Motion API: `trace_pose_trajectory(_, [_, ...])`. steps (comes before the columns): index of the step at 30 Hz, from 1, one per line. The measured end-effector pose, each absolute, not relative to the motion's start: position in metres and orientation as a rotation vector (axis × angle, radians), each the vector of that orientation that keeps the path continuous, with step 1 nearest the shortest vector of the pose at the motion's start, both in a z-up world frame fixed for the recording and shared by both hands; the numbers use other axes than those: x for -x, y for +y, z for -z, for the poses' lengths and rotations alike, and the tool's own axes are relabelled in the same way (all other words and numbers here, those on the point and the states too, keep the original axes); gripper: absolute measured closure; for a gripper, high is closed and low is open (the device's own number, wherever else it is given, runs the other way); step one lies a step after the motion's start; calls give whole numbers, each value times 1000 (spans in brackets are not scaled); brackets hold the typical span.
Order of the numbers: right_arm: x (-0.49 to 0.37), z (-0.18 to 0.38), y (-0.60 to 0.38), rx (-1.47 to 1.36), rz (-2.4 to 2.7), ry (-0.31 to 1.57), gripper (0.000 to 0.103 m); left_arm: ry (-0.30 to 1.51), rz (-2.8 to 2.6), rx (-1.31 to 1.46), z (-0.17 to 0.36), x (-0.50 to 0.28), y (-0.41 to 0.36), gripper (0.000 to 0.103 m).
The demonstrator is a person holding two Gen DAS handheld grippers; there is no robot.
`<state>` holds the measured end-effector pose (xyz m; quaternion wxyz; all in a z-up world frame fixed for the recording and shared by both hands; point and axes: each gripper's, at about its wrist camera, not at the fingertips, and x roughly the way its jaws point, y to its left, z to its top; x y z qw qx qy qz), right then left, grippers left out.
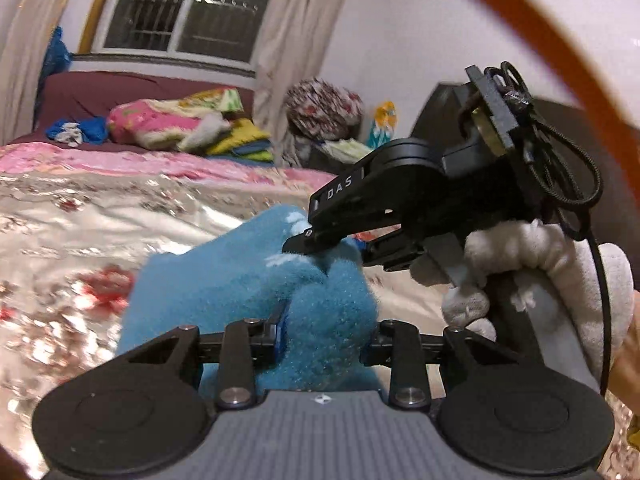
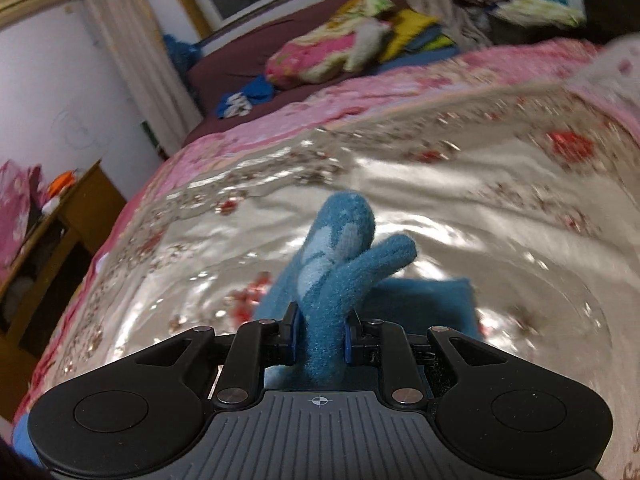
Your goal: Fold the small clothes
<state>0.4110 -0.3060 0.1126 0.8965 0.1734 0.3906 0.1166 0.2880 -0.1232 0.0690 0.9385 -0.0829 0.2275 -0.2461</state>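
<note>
A small fuzzy blue garment with pale markings (image 1: pixel 256 276) is held up over the floral bedspread (image 1: pixel 80 216). My left gripper (image 1: pixel 324 338) is shut on its near part; the fabric fills the gap between the fingers. My right gripper (image 1: pixel 316 240), held by a white-gloved hand (image 1: pixel 532 276), is shut on the garment's far upper edge. In the right wrist view the right gripper (image 2: pixel 320 338) pinches a bunched blue fold (image 2: pixel 340 264) that stands up between the fingers, with more blue cloth (image 2: pixel 432 300) hanging beyond it.
A pile of colourful clothes (image 1: pixel 180 124) lies at the far end of the bed on a maroon sheet (image 1: pixel 100 92). A blue cloth (image 2: pixel 244 100) lies near it. A wooden side table (image 2: pixel 60 232) stands left of the bed. A window with curtains (image 1: pixel 188 8) is behind.
</note>
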Motion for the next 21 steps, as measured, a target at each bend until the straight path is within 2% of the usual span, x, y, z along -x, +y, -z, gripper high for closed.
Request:
trace_pose_trajectory(7, [-406,-54,-359,-452,-179,872,83,528,528,50,-38,-273,-184,67])
trace_pose_trajectory(11, [-399,-35,-378,-509,-182,885,77,552,537,23,-30,-270,-192,64])
trace_pose_trajectory(17, [-381,-44,-385,-484,-185,859,71,551,581,21,-40,-249,-180,56])
trace_pose_trajectory(21, [-358,-57,-390,-492,-182,815,71,520,608,-23,-50,-226,-169,55])
